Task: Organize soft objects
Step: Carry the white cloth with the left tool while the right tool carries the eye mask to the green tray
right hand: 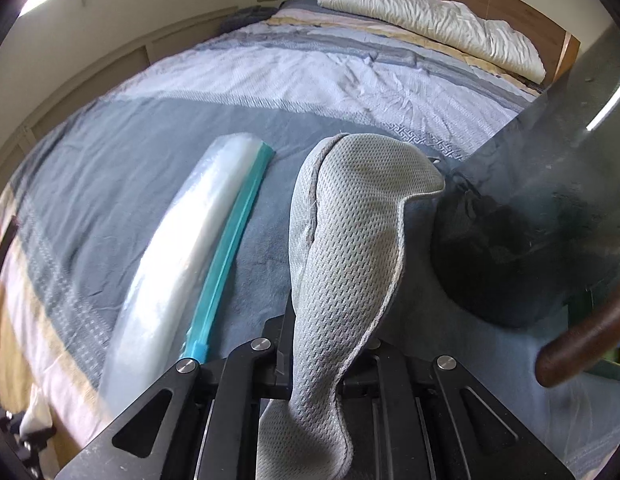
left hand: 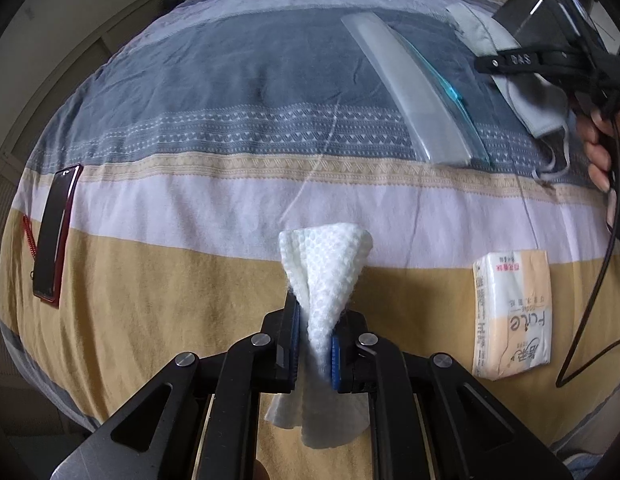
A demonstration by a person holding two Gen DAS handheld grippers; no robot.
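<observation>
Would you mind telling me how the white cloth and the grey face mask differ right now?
The white cloth is bright white with a waffle texture; the grey face mask is grey perforated mesh with a piped edge. The cloth sits in the left hand-held gripper, the mask in the right hand-held gripper. Both are soft, pinched and lifted off the bed.

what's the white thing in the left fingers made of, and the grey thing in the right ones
White cloth: looks like a soft nonwoven or cotton wipe, matte, with an embossed dot weave and fuzzy edges. Grey face mask: seems a perforated mesh fabric, matte, with a stitched piped edge; likely synthetic, though the fibre can't be told.
</observation>
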